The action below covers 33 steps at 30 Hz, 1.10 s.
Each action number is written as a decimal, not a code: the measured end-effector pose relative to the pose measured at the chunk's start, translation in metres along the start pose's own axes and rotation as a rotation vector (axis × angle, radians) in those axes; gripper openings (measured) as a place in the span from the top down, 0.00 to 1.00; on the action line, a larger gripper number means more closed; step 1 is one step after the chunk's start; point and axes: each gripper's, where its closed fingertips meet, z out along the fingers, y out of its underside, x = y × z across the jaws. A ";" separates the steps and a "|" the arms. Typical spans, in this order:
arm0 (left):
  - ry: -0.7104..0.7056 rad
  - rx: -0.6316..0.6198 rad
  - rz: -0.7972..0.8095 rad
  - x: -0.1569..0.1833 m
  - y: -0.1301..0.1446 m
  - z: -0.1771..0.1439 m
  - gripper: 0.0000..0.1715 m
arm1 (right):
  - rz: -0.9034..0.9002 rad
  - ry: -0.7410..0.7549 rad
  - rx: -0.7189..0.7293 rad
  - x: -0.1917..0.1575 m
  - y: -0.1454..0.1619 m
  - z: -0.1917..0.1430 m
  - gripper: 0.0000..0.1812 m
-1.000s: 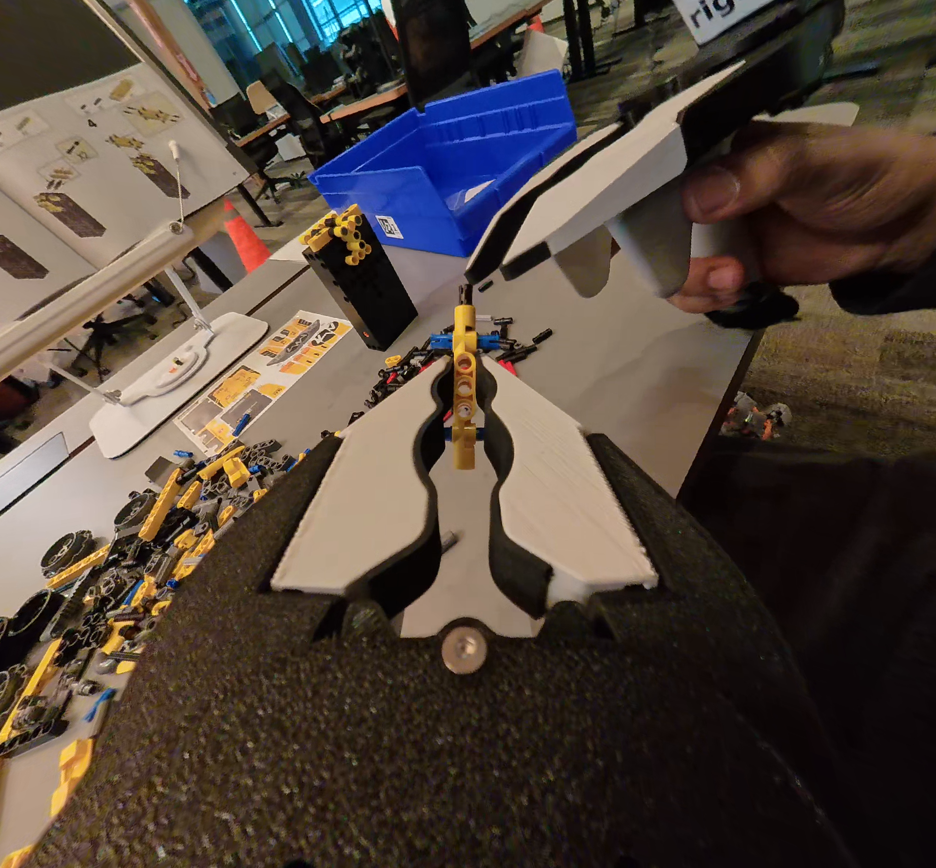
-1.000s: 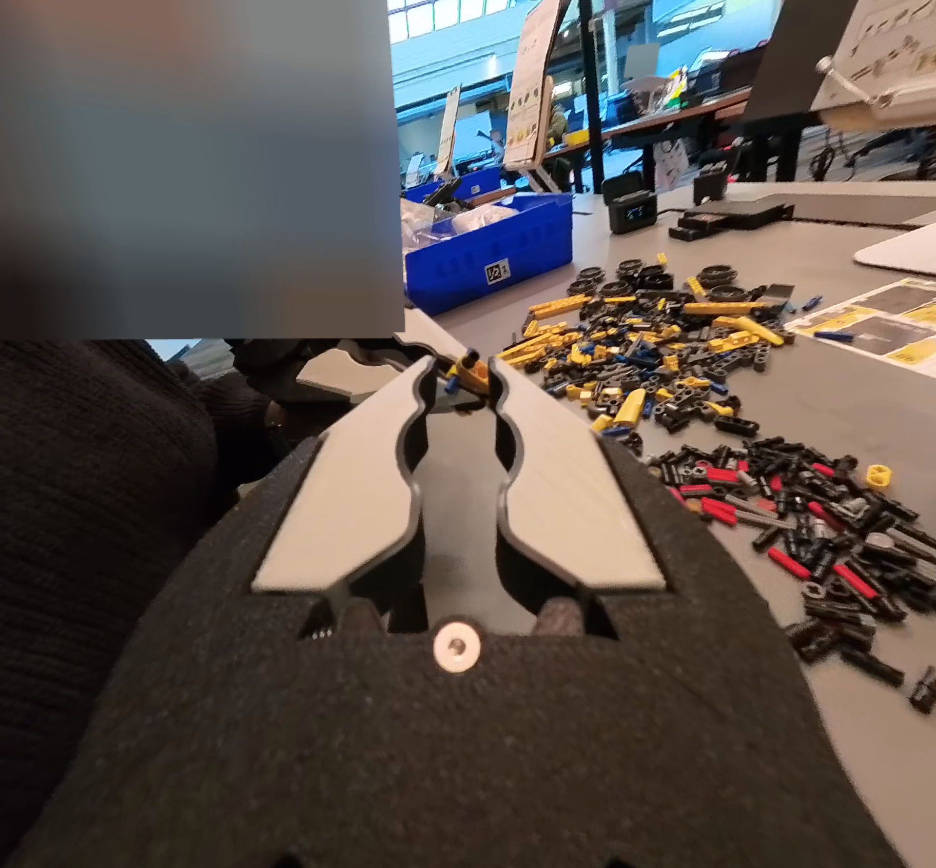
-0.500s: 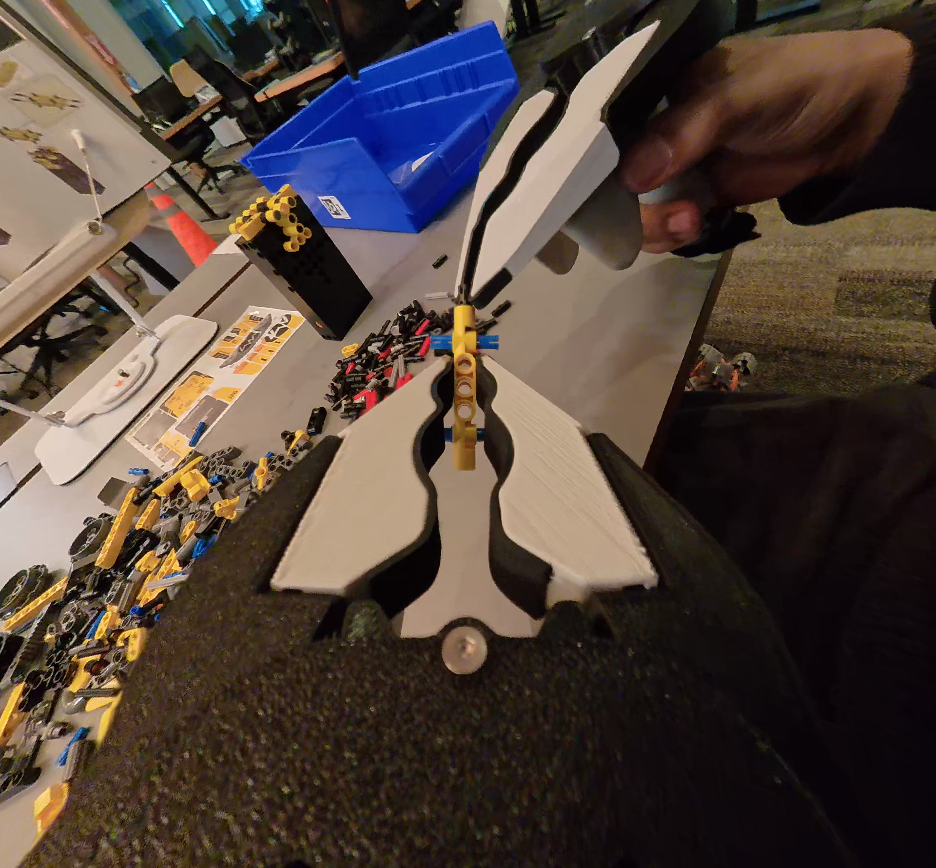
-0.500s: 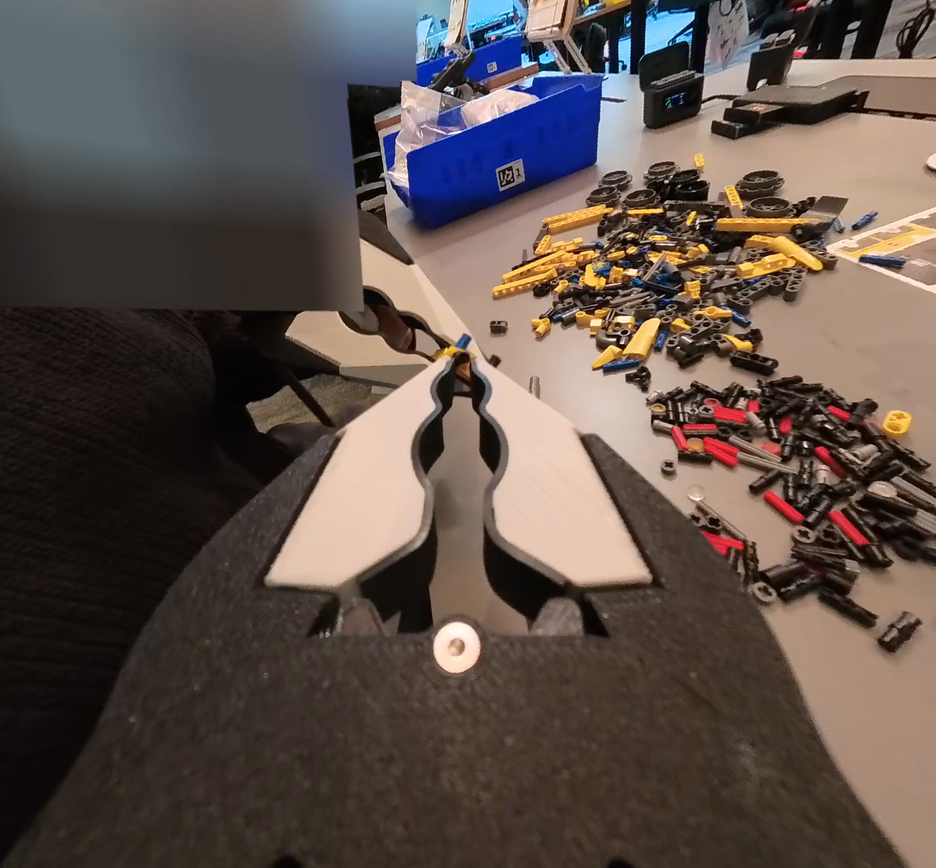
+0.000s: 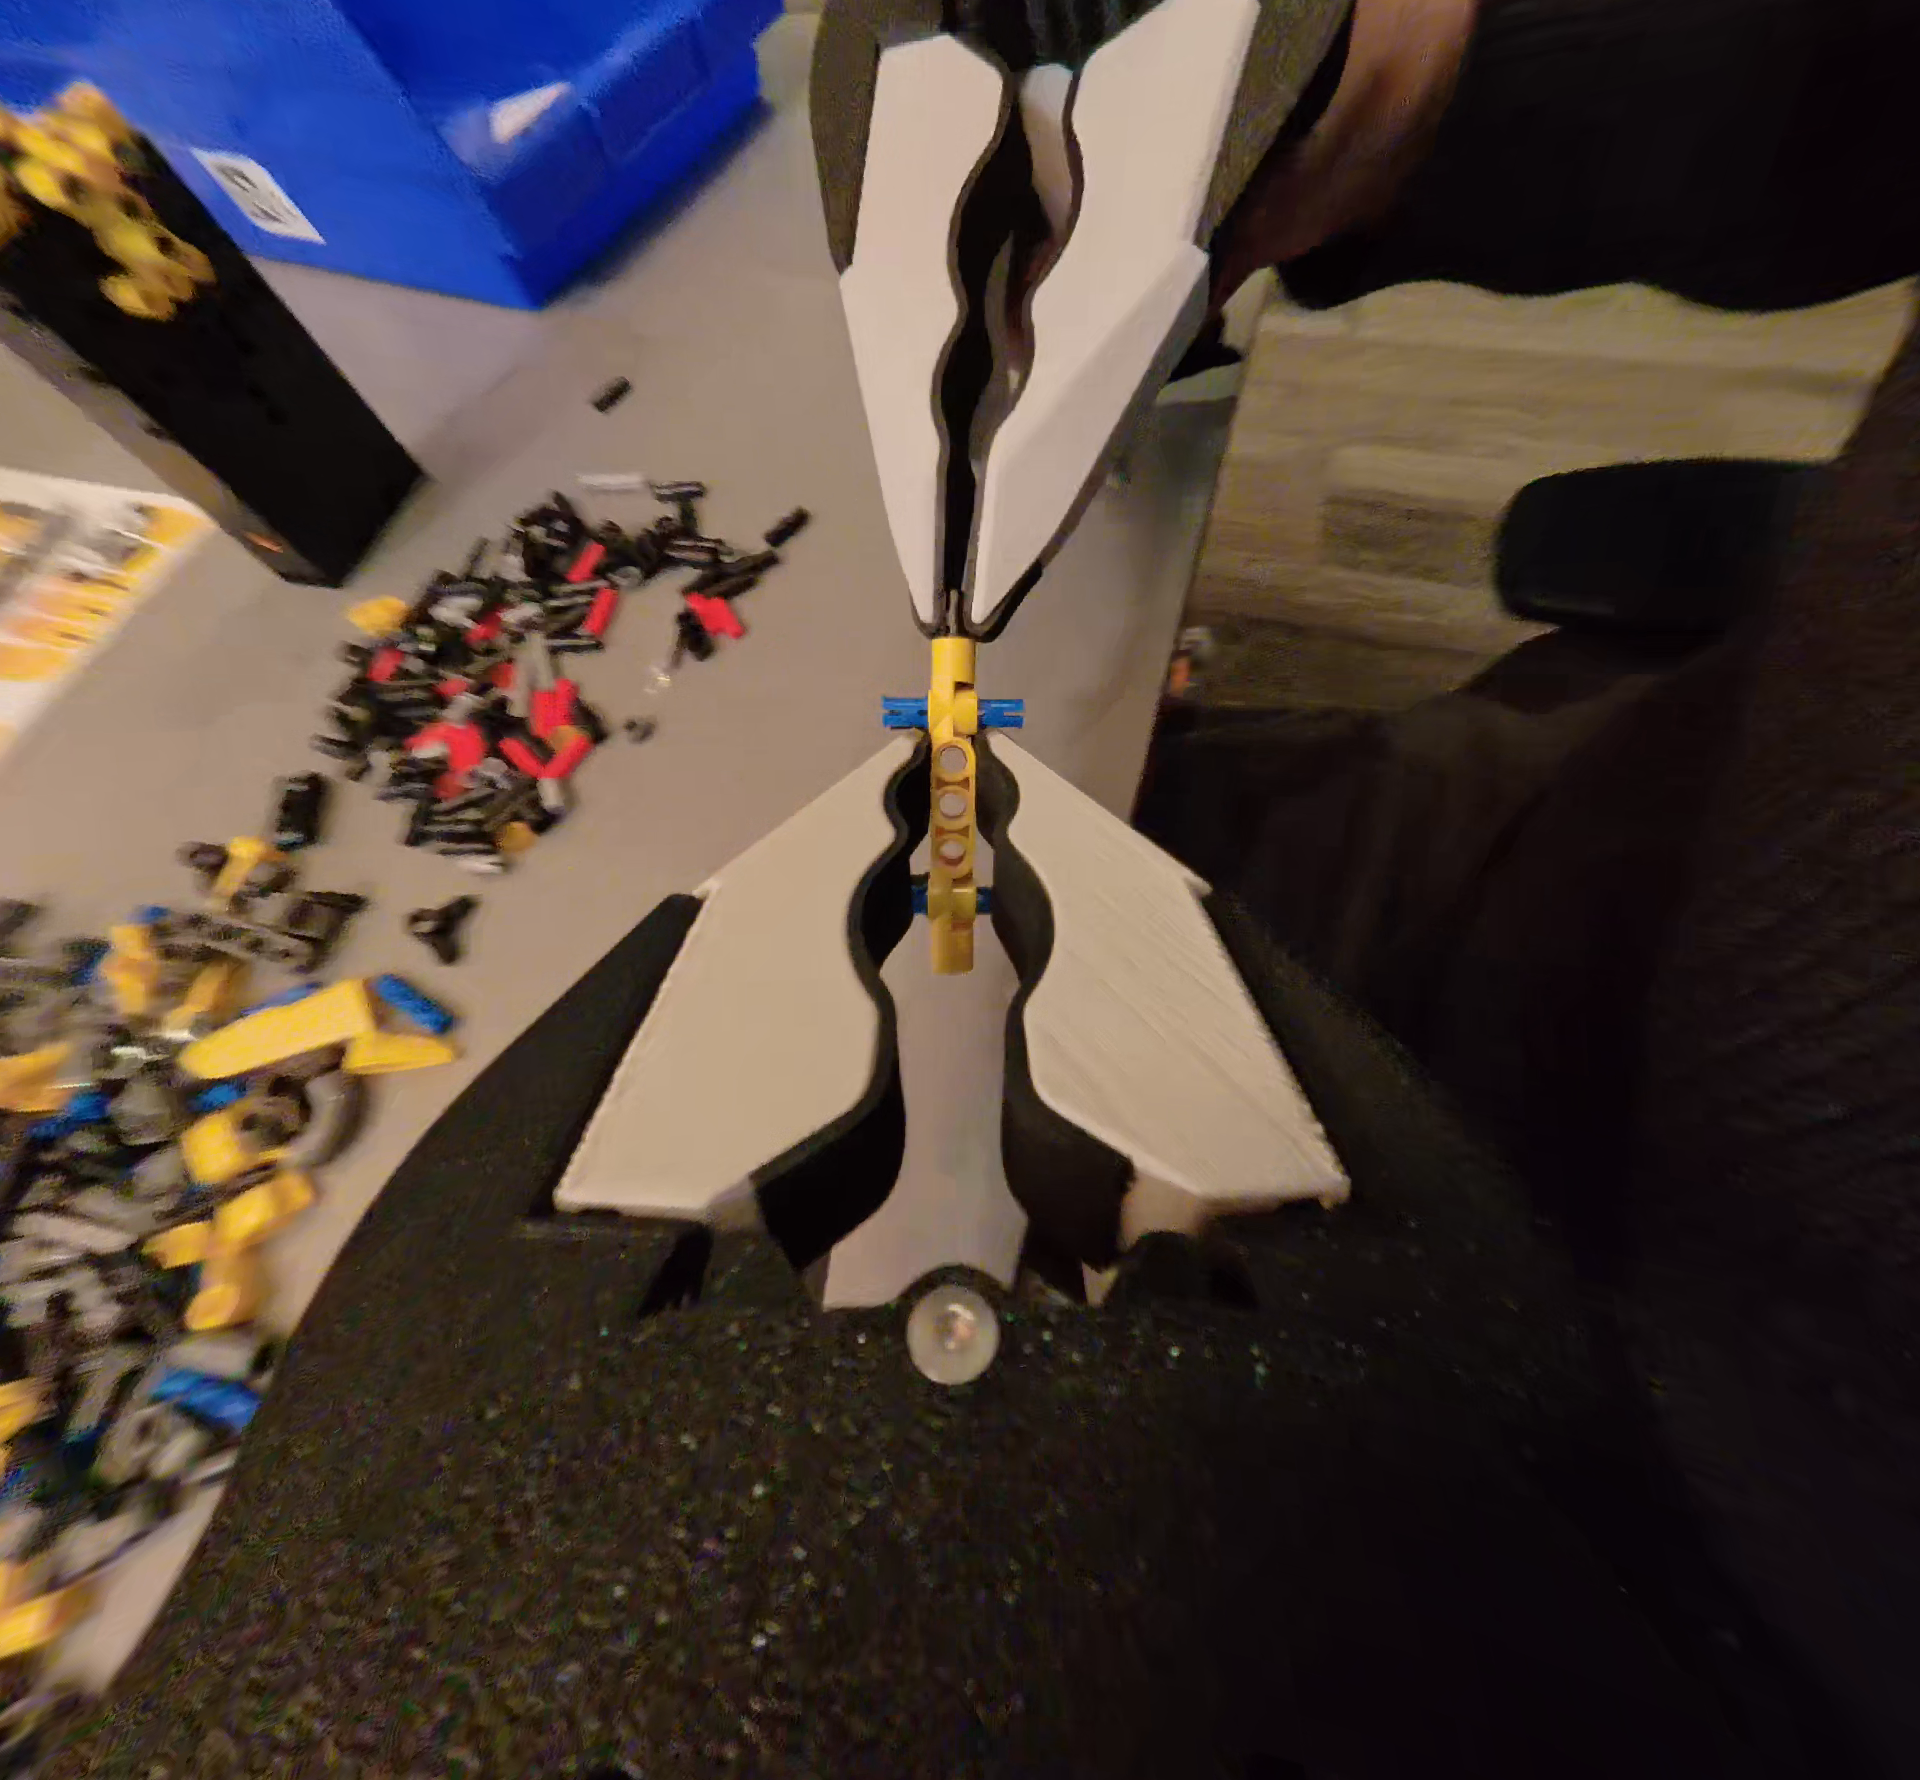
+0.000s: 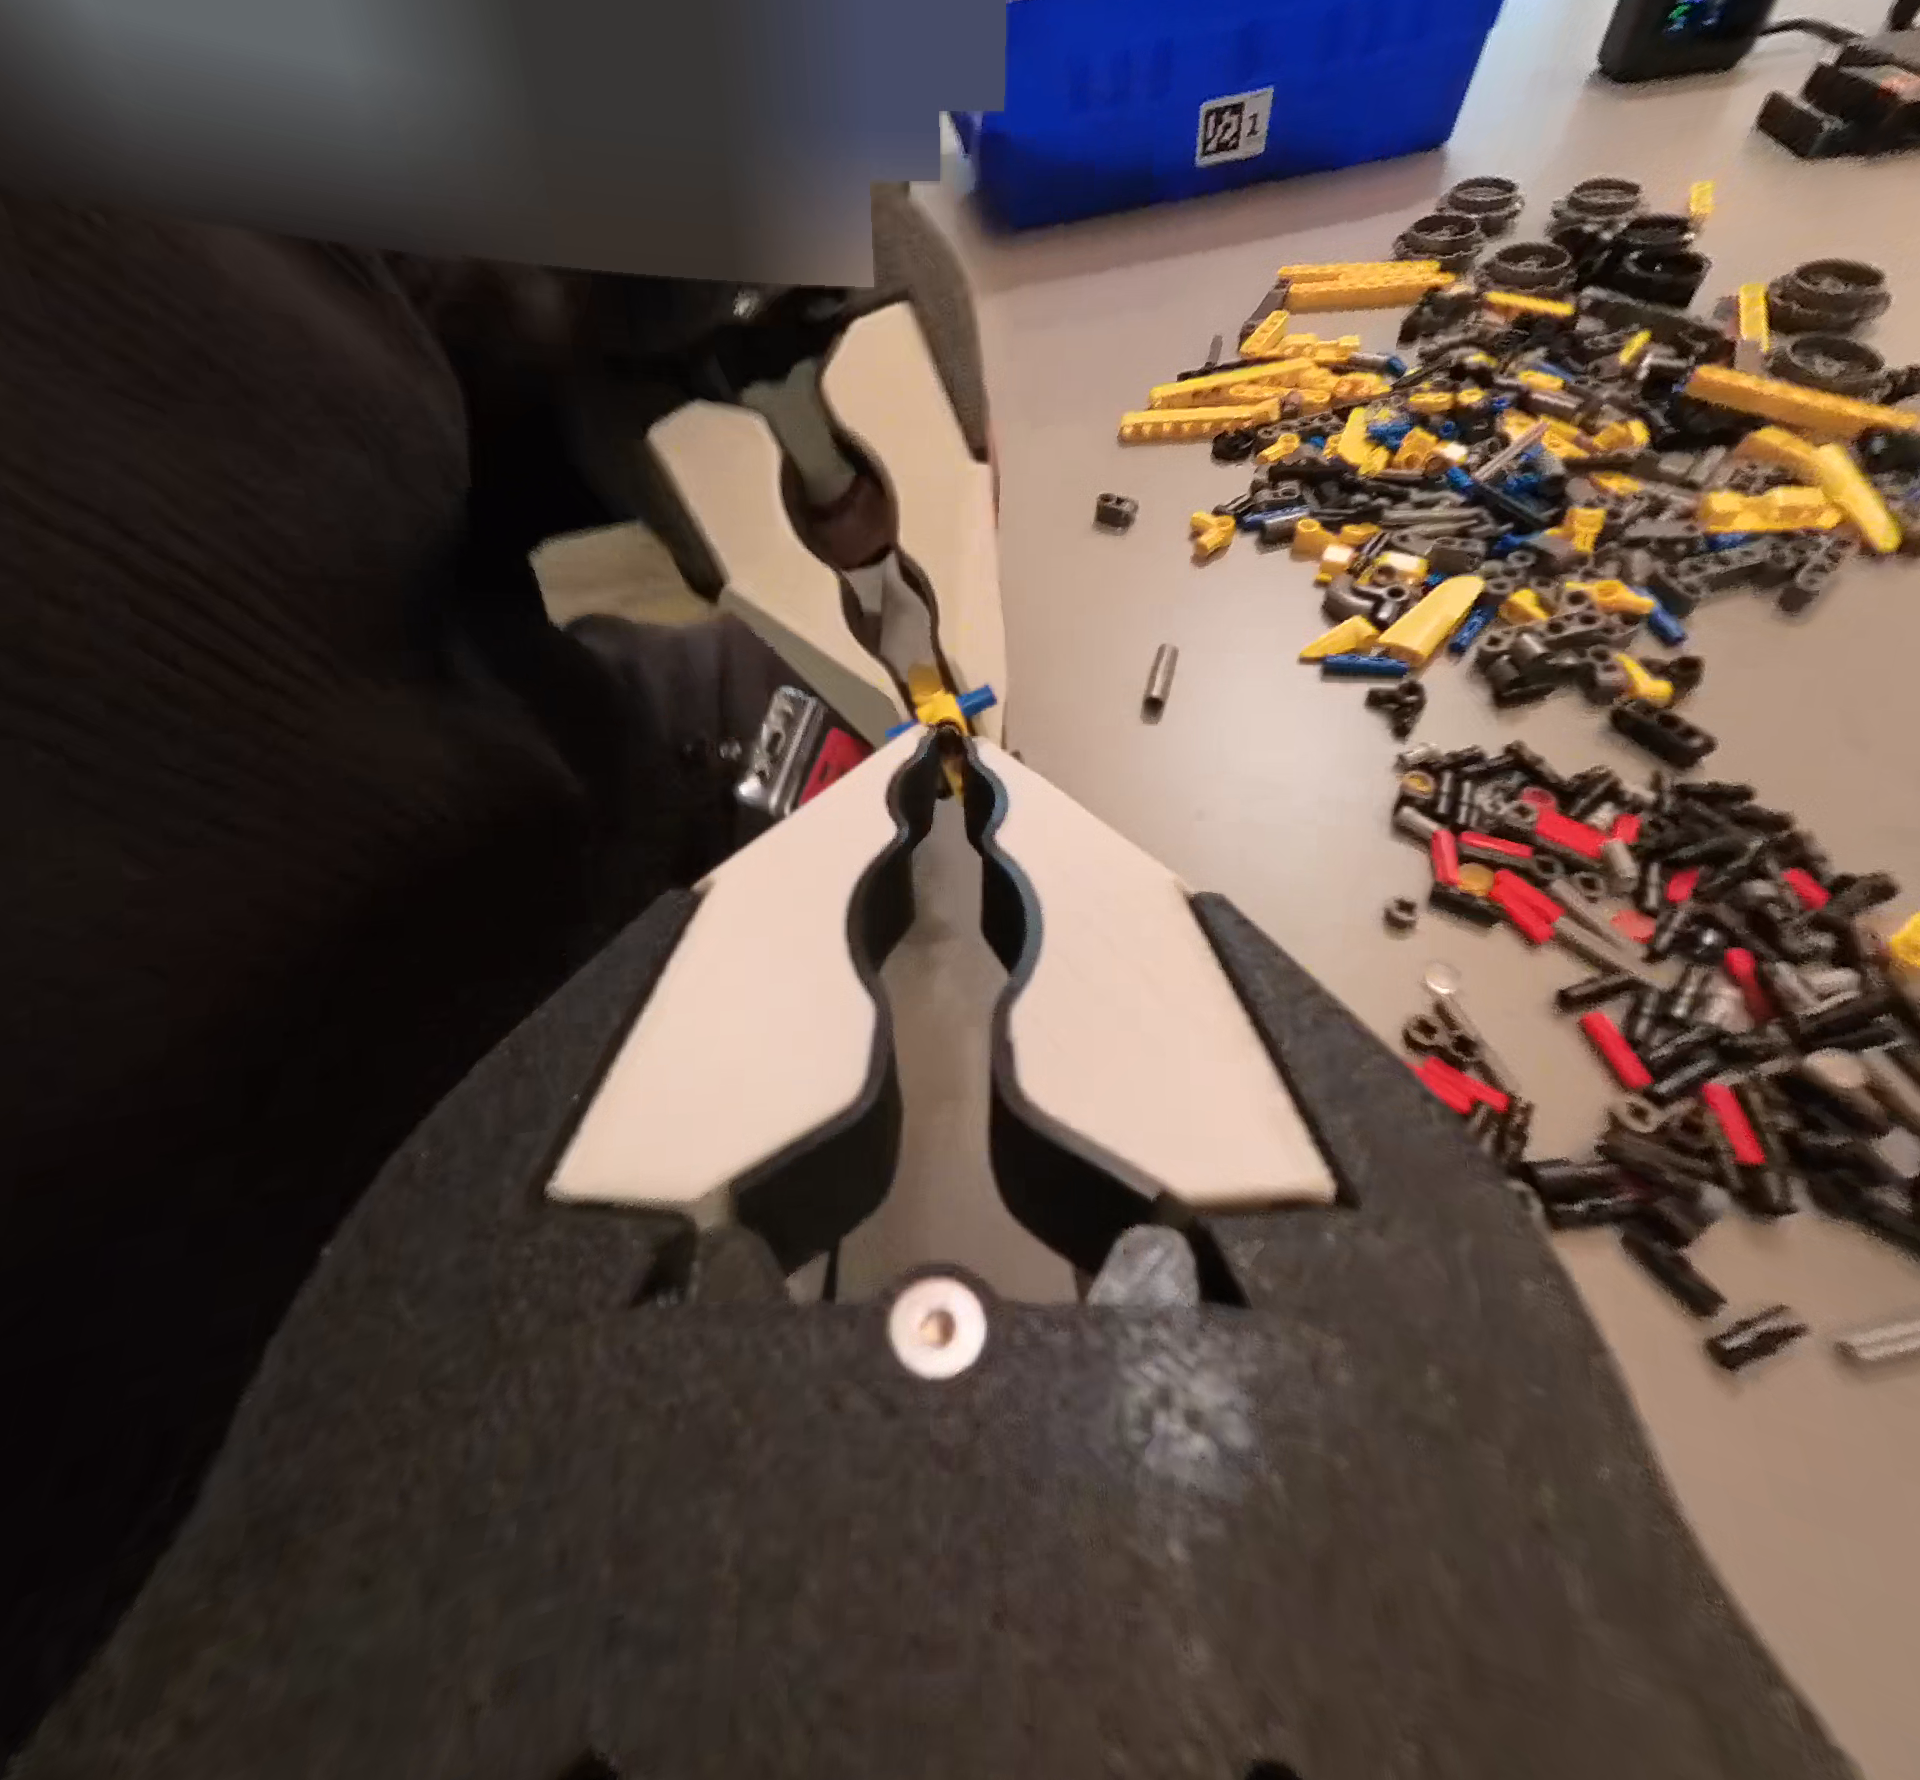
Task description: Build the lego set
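Compared with the view half a second earlier, the right gripper (image 5: 954, 624) has swung from a slanted approach to a pose directly facing the left gripper (image 5: 953, 743), tip to tip, and both cameras have tilted down so that the table (image 5: 727, 359) fills the background. The yellow beam (image 5: 953, 826) remains clamped in the jaws of the left gripper, as in both earlier views; it stands lengthwise between the fingers, its far end projecting past the tips. A blue pin (image 5: 953, 712) crosses the beam just beyond the left fingertips, and a second blue pin (image 5: 951, 894) crosses it nearer the gripper body.

The jaws of the right gripper are drawn together on a thin dark piece (image 5: 953, 606) that meets the far end of the yellow beam; its kind cannot be told. In the right wrist view the same junction appears at the right gripper (image 6: 943, 754), with the yellow beam (image 6: 932, 696) and the blue pin (image 6: 971, 697) just past its tips and the left gripper (image 6: 925, 670) behind them. A hand (image 5: 1351, 99) in a dark sleeve holds the right gripper, which points down toward the beam.

Left of the yellow beam, on the table, lies a pile of black and red pieces (image 5: 520, 681); farther left and nearer, a pile of yellow and dark pieces (image 5: 208, 1107). Beyond the beam to the left stand a black block (image 5: 197, 380) topped with yellow parts and a blue bin (image 5: 436, 68).
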 end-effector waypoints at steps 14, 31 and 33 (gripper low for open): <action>0.477 0.111 -0.364 0.039 -0.011 -0.014 0.97 | -0.307 -0.242 0.031 -0.031 -0.005 -0.003 0.99; 0.330 0.136 -0.406 0.016 -0.015 -0.016 0.96 | 0.030 -0.109 0.125 -0.015 -0.014 0.001 0.85; 0.337 0.147 -0.403 0.021 -0.018 -0.019 0.97 | 0.050 -0.114 0.108 -0.019 -0.012 0.005 0.85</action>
